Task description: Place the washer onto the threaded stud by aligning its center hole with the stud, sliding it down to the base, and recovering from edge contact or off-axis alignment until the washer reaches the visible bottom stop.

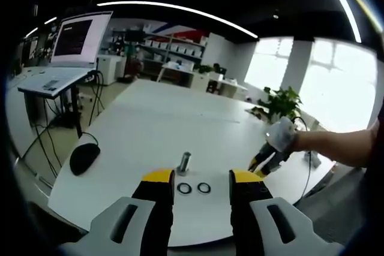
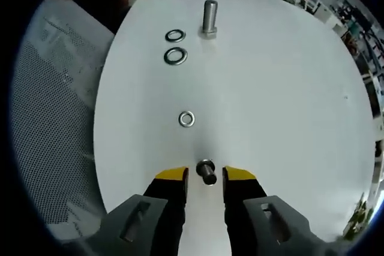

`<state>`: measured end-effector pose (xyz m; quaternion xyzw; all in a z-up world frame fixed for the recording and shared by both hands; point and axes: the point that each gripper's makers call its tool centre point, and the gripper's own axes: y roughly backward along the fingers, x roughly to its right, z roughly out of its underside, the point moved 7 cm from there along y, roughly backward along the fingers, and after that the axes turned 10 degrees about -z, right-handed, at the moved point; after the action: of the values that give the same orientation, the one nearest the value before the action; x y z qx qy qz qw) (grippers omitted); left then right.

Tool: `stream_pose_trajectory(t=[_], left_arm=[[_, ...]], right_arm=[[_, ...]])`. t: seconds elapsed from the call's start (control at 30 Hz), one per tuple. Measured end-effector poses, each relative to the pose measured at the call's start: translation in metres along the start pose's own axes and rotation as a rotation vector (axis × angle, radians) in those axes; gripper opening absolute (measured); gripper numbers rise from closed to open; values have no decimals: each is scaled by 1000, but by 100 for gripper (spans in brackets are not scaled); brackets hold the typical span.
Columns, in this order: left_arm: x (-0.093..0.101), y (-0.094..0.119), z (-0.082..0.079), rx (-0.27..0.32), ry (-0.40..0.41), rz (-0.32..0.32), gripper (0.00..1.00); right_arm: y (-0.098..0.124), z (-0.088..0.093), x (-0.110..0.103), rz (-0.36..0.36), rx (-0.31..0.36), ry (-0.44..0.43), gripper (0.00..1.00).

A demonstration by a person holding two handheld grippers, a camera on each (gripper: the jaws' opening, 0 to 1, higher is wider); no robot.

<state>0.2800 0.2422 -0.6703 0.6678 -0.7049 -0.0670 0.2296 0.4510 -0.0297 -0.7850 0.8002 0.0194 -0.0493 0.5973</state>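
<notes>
The right gripper [image 2: 206, 175], jaws parted and empty, straddles an upright stud [image 2: 206, 171], with a washer [image 2: 186, 119] flat on the table [image 2: 288, 100] just ahead, slightly left.

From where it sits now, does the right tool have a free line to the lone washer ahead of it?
Probably yes. The right tool is open, but a short stud stands between its tips. The lone washer lies flat beyond it on bare table, so lifting over the stud should do.

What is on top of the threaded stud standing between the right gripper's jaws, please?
Nothing sits on the stud: its top end is bare. The closest washer lies flat on the white table, apart from it. The stud's base is hidden from view.
</notes>
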Motion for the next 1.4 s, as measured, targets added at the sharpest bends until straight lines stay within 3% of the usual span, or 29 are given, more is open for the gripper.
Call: stream_pose_trajectory(t=[0.17, 0.4, 0.53, 0.9, 1.13, 1.4], left_arm=[[0, 0, 0, 3, 0, 1, 34], [1, 0, 0, 2, -3, 4, 34], [1, 0, 0, 2, -4, 5, 34], [0, 0, 0, 12, 1, 6, 35], [0, 0, 0, 13, -3, 12, 35], [0, 0, 0, 16, -2, 15, 35]], right_arm=[[10, -2, 1, 17, 33, -27, 28], [32, -9, -6, 38, 150, -80, 30], [43, -12, -14, 45, 179, -83, 31], [70, -15, -33, 67, 378, -199, 30], [80, -12, -50, 121, 407, -190, 30], [89, -20, -67, 138, 598, -249, 30]])
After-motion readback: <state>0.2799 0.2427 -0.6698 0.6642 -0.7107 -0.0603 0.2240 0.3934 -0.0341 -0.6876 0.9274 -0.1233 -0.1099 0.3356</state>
